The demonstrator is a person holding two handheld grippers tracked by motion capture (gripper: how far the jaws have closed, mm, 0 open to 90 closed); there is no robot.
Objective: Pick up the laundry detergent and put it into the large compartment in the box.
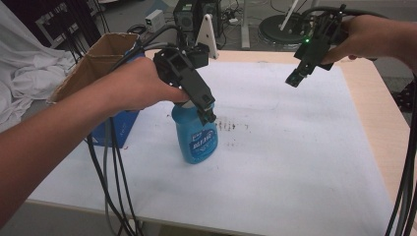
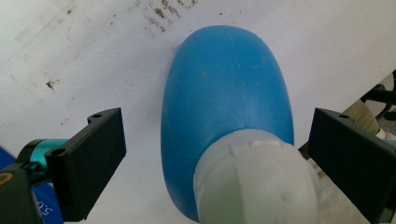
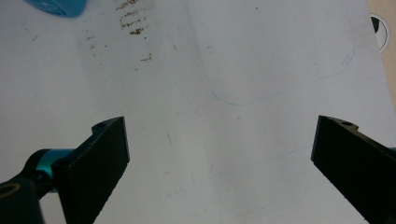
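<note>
A blue plastic bottle [image 1: 196,137] with a pale cap stands upright on the white sheet [image 1: 275,147], left of the table's middle. My left gripper [image 1: 209,110] hovers at its top, open, jaws either side of the cap without touching. In the left gripper view the bottle [image 2: 224,98] and its whitish cap [image 2: 257,182] sit between the black jaws of the left gripper [image 2: 217,158]. My right gripper [image 1: 294,77] is held high over the far right of the sheet, open and empty. In the right gripper view the right gripper [image 3: 219,154] faces bare sheet, with the bottle's edge [image 3: 58,7] at top left.
An open cardboard box [image 1: 98,59] stands at the table's left edge over a blue carton [image 1: 123,129]. Brown specks [image 1: 228,125] stain the sheet just right of the bottle. Cables [image 1: 110,177] hang off the front left and the right edge. Bare wood [image 1: 373,108] borders the sheet at right.
</note>
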